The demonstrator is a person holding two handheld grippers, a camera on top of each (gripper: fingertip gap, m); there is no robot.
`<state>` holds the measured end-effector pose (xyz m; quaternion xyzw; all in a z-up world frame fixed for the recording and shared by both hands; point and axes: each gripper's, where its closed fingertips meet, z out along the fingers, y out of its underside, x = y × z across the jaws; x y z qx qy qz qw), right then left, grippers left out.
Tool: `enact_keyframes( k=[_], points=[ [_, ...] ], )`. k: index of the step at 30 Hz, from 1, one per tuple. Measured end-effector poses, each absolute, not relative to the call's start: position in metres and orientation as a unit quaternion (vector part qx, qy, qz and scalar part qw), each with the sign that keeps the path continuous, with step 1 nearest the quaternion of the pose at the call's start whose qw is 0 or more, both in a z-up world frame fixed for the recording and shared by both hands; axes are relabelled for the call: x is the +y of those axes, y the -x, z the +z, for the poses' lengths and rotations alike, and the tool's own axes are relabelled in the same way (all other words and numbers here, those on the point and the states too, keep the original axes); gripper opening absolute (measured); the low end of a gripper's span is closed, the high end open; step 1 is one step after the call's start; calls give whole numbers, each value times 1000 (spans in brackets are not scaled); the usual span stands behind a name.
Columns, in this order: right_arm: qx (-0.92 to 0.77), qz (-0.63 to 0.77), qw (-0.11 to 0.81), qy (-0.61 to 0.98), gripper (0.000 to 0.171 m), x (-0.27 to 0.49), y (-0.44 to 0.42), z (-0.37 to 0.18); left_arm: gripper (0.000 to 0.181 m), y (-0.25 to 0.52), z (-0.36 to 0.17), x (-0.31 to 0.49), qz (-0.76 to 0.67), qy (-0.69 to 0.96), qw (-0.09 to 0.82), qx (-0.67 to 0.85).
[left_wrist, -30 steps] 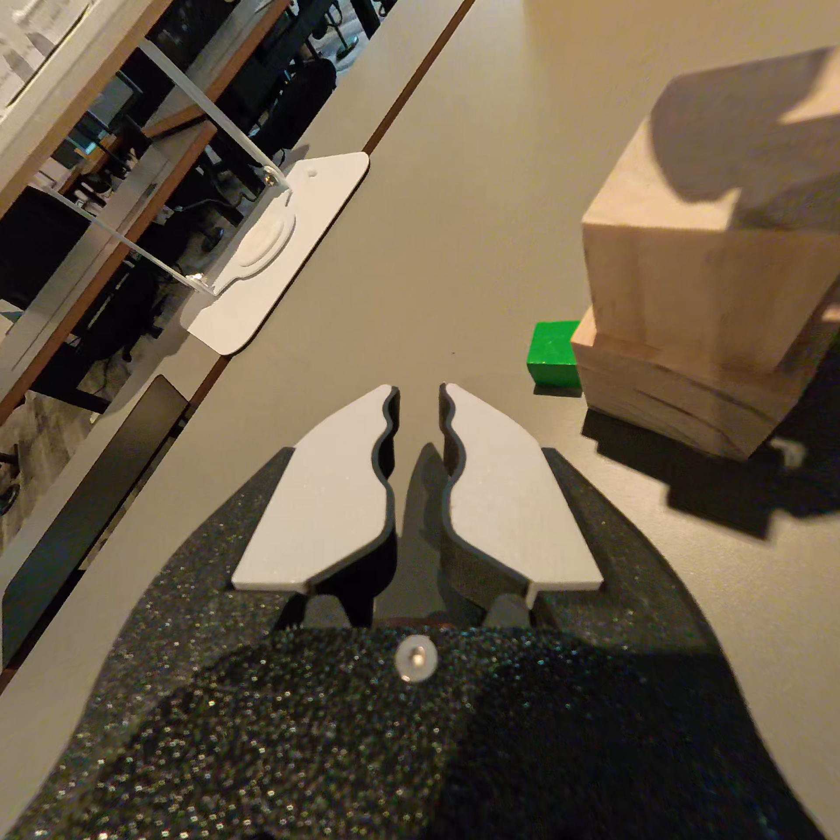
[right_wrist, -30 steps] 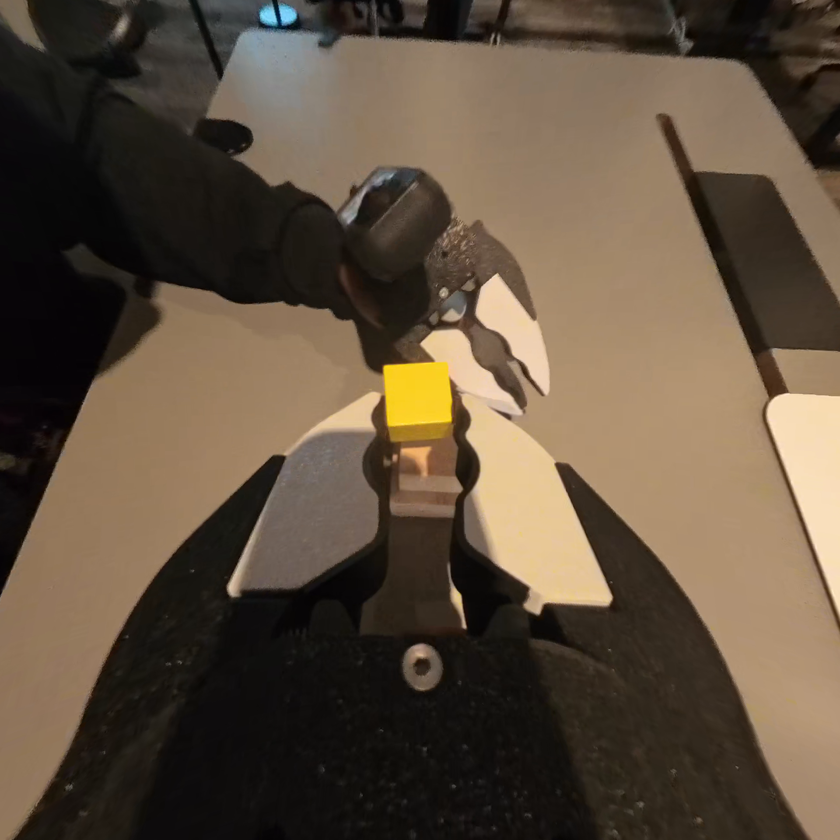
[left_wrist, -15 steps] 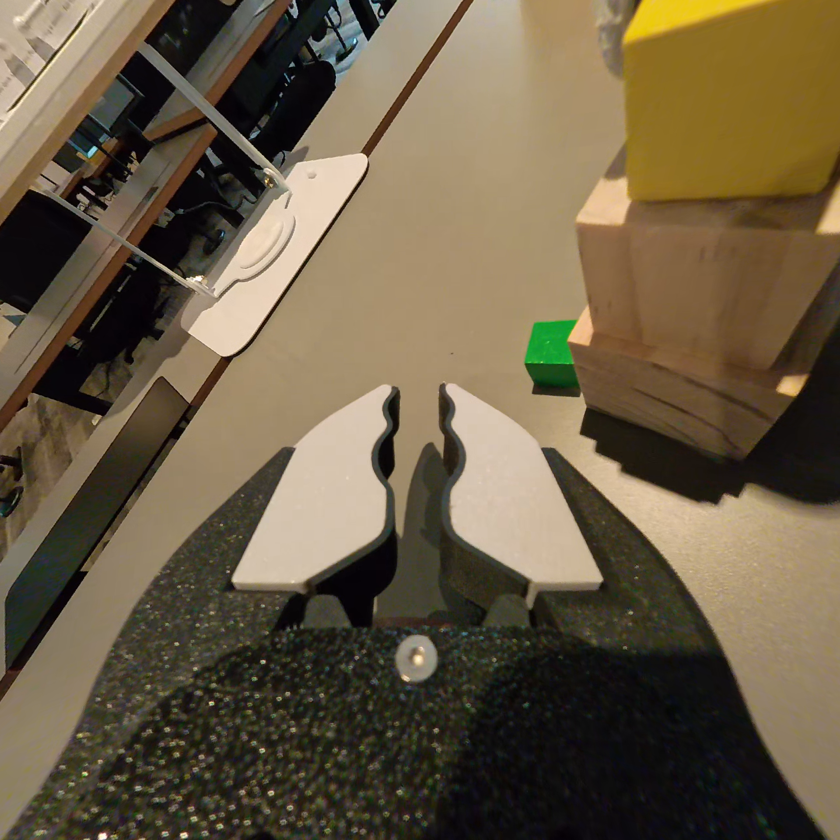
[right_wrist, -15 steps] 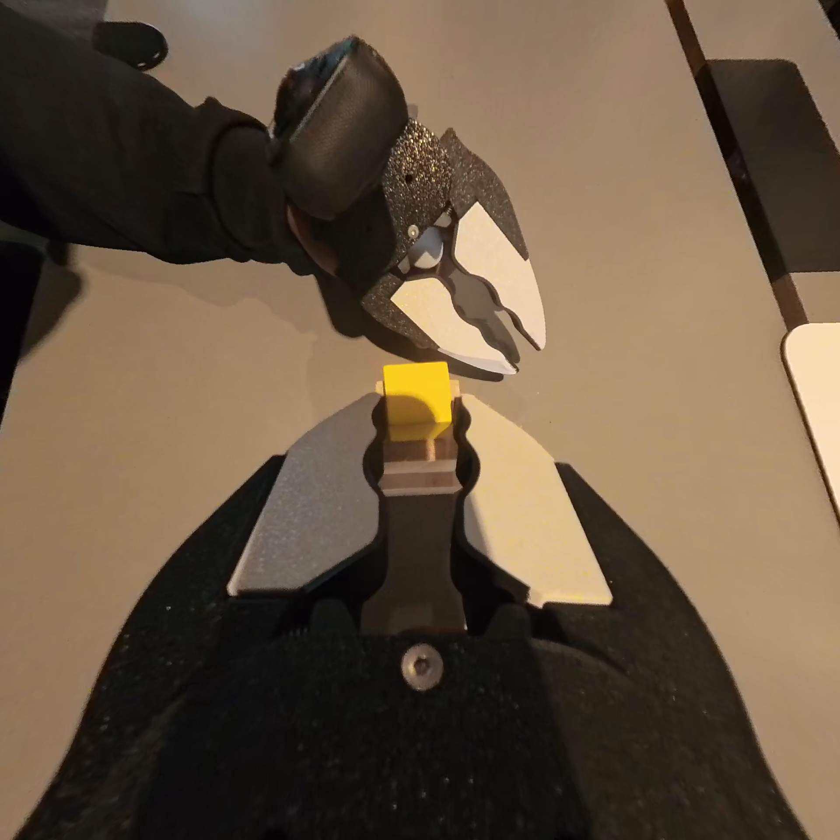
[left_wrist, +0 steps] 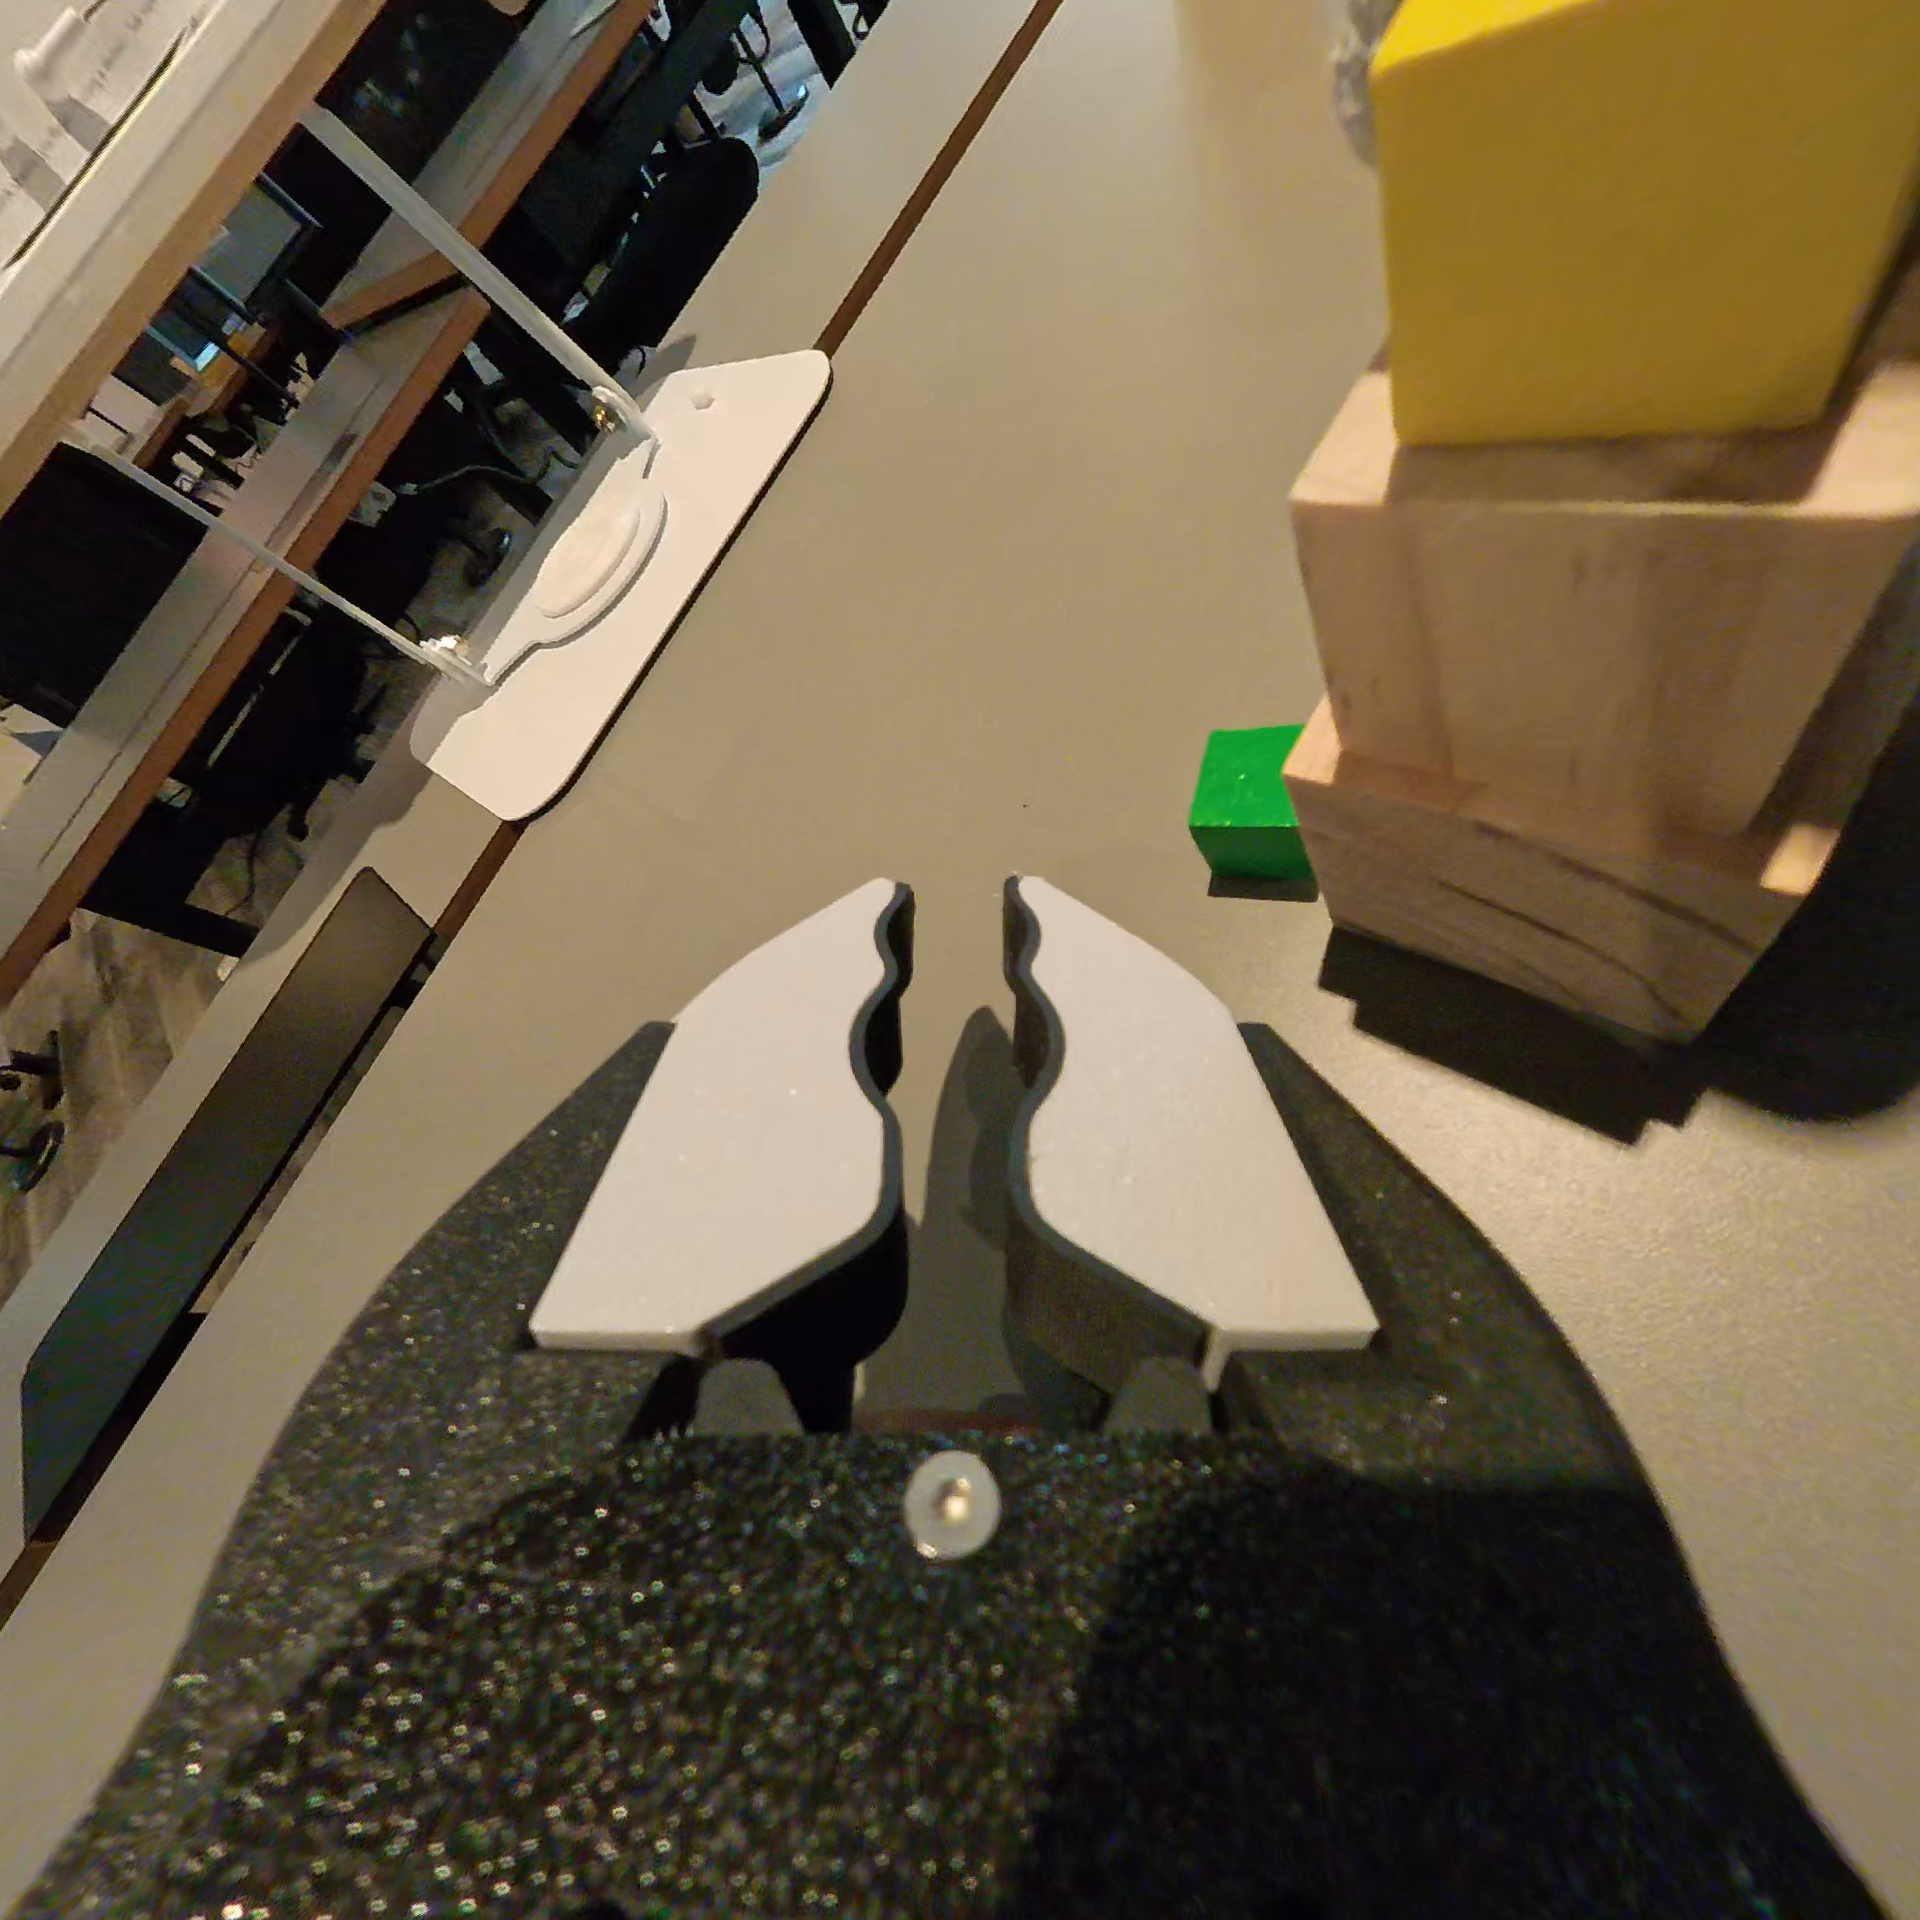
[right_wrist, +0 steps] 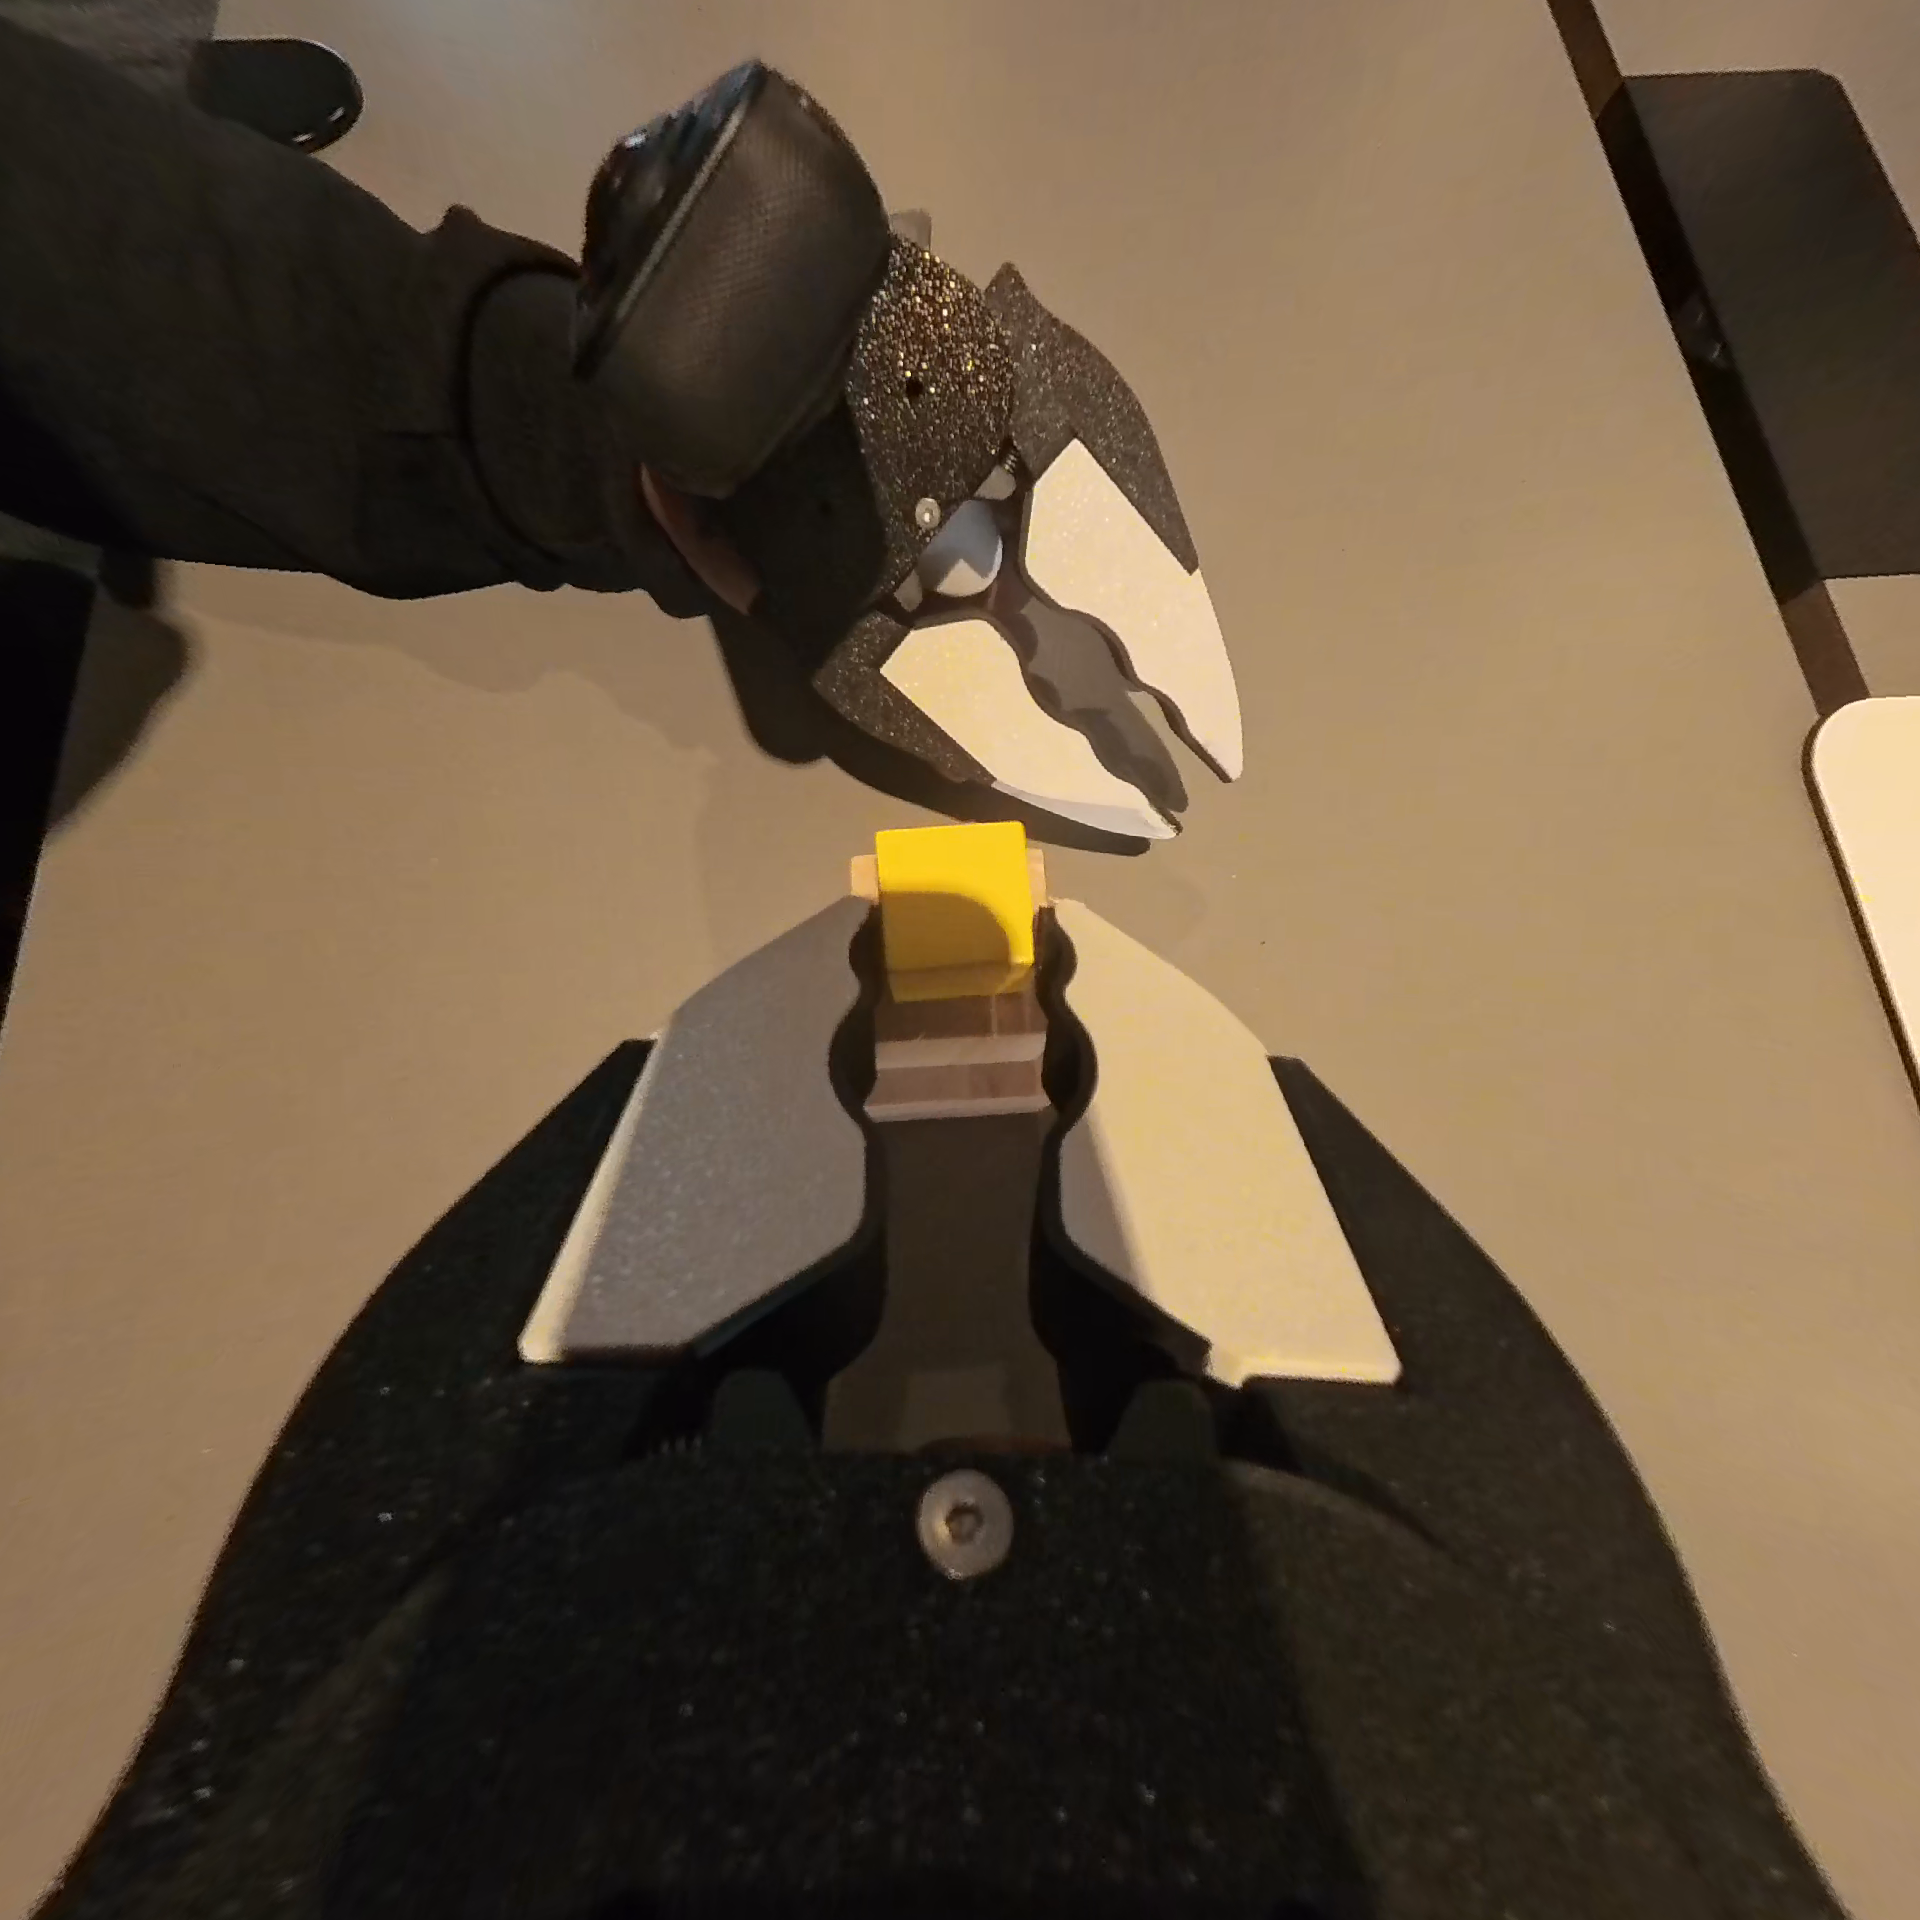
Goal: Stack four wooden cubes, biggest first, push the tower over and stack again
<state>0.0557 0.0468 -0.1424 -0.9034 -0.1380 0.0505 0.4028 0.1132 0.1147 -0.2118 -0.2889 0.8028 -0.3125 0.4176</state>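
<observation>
Grey counter [left_wrist: 1039, 540] fills both views, with dark desks and chairs behind it on the left. On it stands a tower of three cubes, pointing straight up. The big wood cube [left_wrist: 1538, 914] is at the bottom, flat on the counter. A smaller wood cube [left_wrist: 1558, 644] sits on it, turned a little. The yellow cube [left_wrist: 1621, 218] sits on top. A small green cube [left_wrist: 1247, 805] lies on the counter just behind the tower's base.

The right gripper [right_wrist: 956, 914] is over the tower, its jaws spread on both sides of the yellow cube; I cannot tell if they touch it. The left gripper [left_wrist: 958, 904] is low beside the tower, its jaws almost together and holding nothing. A white board [left_wrist: 634, 582] lies near the counter's edge.
</observation>
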Motion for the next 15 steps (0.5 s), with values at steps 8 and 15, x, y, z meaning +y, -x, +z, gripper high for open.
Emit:
enact_keyframes(
  k=[8,15],
  points=[
    [-141,40,382,912,30,46,-56,-151,16,-113,-212,115,-313,289,417,803],
    [-140,52,395,907,51,44,-57,-144,16,-112,-213,114,-313,286,412,807]
  ],
)
